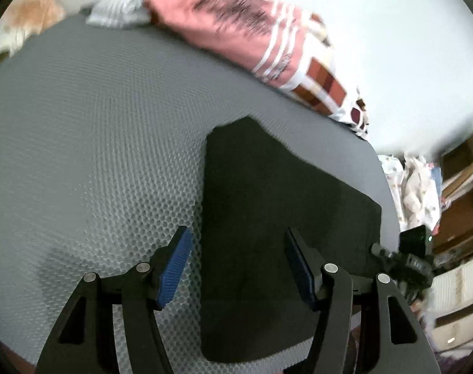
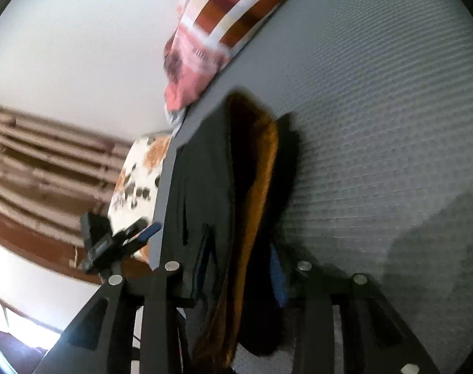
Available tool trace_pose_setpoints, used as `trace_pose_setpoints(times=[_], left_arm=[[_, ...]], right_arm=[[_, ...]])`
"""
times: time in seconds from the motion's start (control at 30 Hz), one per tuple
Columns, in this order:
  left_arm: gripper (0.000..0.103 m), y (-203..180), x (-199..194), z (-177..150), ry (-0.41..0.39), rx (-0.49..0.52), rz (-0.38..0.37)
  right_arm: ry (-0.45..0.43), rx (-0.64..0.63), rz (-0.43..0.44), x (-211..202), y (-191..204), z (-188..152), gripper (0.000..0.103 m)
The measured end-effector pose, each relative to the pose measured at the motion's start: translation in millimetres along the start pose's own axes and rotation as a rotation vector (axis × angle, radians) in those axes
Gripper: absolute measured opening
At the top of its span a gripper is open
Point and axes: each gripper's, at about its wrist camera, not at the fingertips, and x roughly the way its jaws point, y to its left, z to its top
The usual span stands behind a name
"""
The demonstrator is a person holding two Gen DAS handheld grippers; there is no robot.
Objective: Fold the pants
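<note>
In the right wrist view, the right gripper is clamped on a thick fold of the dark, black-looking pants. The cloth bunches between its black fingers and hides most of the blue pads; only a strip of blue pad shows on the right side. A rust-orange inner lining shows along the raised fold, and the picture is blurred, so seams and layers are hard to tell apart. The lower end of the bundle is cut off behind the gripper's frame.

In the left wrist view, the left gripper has its blue-padded fingers spread wide apart and holds nothing. It sits over the near left edge of the pants, one finger over the grey honeycomb-textured mattress cover, the other over the dark cloth. Whether the fingertips touch the surface cannot be told. The pants lie flat here as a dark slab on the right half of the cover, their near end hidden under the gripper.

At the pants' right edge the other black gripper body shows, partly cut off.

Farther back, a pink pillow with white stripes and brown patchwork squares lies along the far edge of the cover against a pale wall. Beside it is a crumpled white cloth, blurred.
</note>
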Motion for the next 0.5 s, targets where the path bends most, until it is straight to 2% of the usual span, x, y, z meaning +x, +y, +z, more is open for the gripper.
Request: trace_pose_setpoints(times=[0.1,0.2,0.27,0.33,0.43,0.5], left_arm=[[0.063,-27,0,-6,-0.006,0.118,-0.025],[0.063,-50,16,-13,0.019,0.204,-0.086],[0.063,-62,33,-19,0.045,0.258,-0.073],[0.063,-61,44,-22,0.055,0.277,-0.054],[0.063,-43,51,-26,0.047,0.226,-0.079],[0.063,-35,52,-27,0.045,0.221,-0.046]], right_arm=[[-0.095,-0.021,-0.024,-41,7,-3,0.034],[-0.135,-0.128,-0.006,-60,41,-12,0.033],[-0.12,-0.232,-0.005,-49,73,-22,0.03],[-0.075,-0.338,-0.08,-28,92,-35,0.027],[0.005,-0.375,-0.161,6,89,-52,0.023],[0.031,-0.403,-0.233,18,78,-62,0.012]])
